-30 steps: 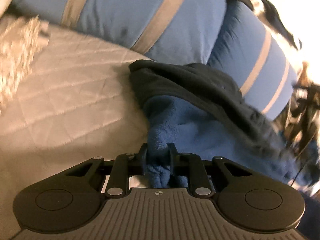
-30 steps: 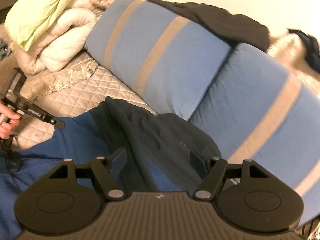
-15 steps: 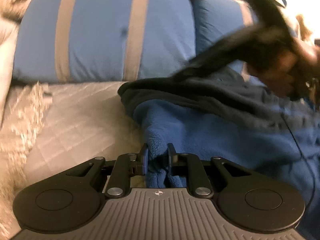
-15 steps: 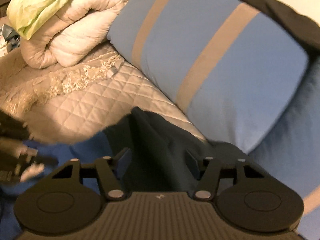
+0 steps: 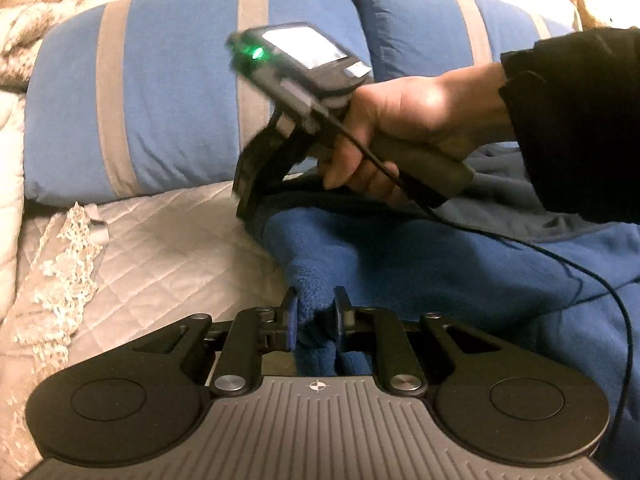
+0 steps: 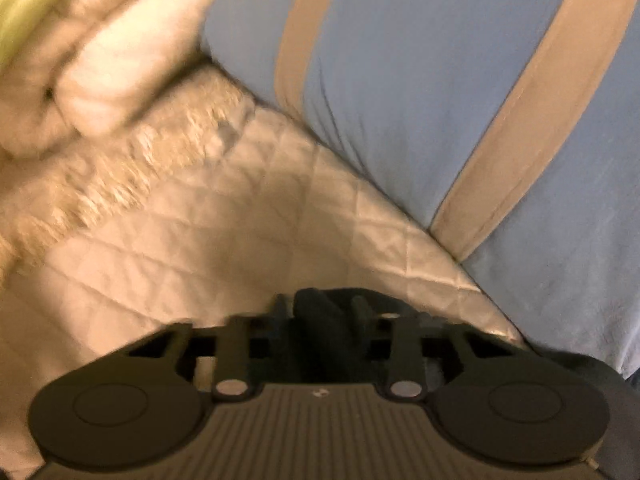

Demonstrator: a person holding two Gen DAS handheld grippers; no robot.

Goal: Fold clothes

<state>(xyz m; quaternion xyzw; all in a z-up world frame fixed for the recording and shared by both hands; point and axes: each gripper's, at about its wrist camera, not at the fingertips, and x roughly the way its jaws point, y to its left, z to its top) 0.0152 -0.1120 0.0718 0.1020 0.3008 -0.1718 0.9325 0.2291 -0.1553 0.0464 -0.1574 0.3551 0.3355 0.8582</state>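
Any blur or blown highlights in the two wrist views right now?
Left wrist view: mostly sharp, fisheye bending at the edges; slight motion smear on the right claw's body and green LED, upper corners washed out. Right wrist view: motion-blurred throughout, worst on the cream bedding at top left; warm cast, dark cloth between the claw fingers hard to read.

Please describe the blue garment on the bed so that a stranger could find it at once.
In front of the two striped blue pillows, on the quilted beige bedcover, lies the blue fleece garment. Unlike the smooth pillows, it is fuzzy, darker blue and crumpled.
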